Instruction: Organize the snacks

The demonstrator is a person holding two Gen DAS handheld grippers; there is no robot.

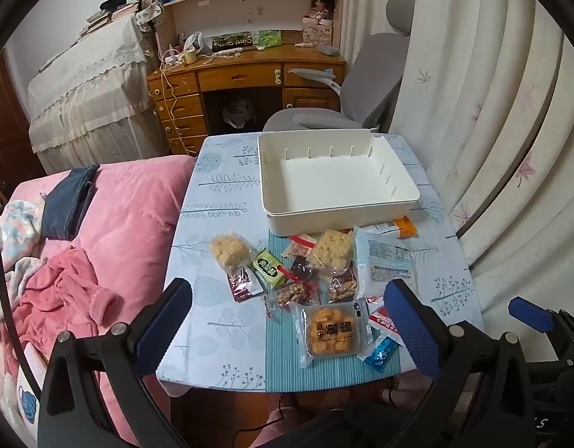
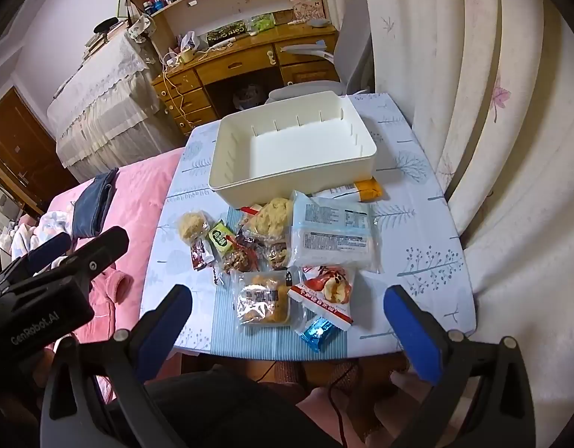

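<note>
Both the left hand-held gripper and right hand-held gripper hover spread wide, holding nothing, over snack packets on the surface before a white bin.

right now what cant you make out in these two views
- Orange-ended packet: both views, mostly hidden behind the white plastic bin.
- Red-and-white apple-picture packet: left wrist view, largely covered by the left gripper finger.
- Small dark nut packets: both views, overlapped and too small to read or count.
- Print on the large clear blue-labelled bag: too small to read in either view.
- Table's near edge: partly cut off by the right gripper.
</note>
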